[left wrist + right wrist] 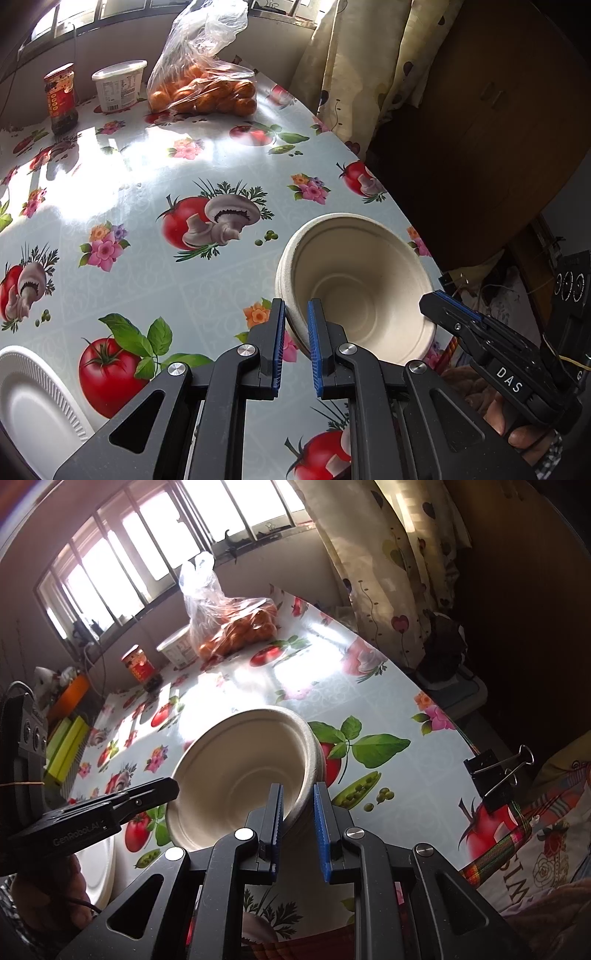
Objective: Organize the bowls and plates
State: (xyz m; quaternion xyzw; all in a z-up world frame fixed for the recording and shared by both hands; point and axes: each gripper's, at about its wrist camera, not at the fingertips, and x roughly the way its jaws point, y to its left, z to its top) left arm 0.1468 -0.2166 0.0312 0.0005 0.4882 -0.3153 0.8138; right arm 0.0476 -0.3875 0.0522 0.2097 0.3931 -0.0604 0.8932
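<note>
Two grippers: left gripper [296,341], right gripper [298,825].
Beige paper bowls [364,284]: nested stack near table's right edge, at least two rims visible, exact count unclear.
One white plate [33,406], near-left corner.
Far edge of table [155,177]: one sauce jar [61,98], one white tub [118,85], one plastic bag of oranges [203,86].
One binder clip [496,773], right edge.

A: What sort of place is this?

B: A home, at a dining bench [155,170] under a glossy oilcloth printed with tomatoes, mushrooms and flowers.

A: What else shows it?

B: At the upper left, a clear plastic bag of oranges [203,92], a red-labelled sauce jar [61,98] and a white lidded tub [118,86]. Heart-patterned cream curtains [384,554] hang beside a barred window [122,554].
</note>
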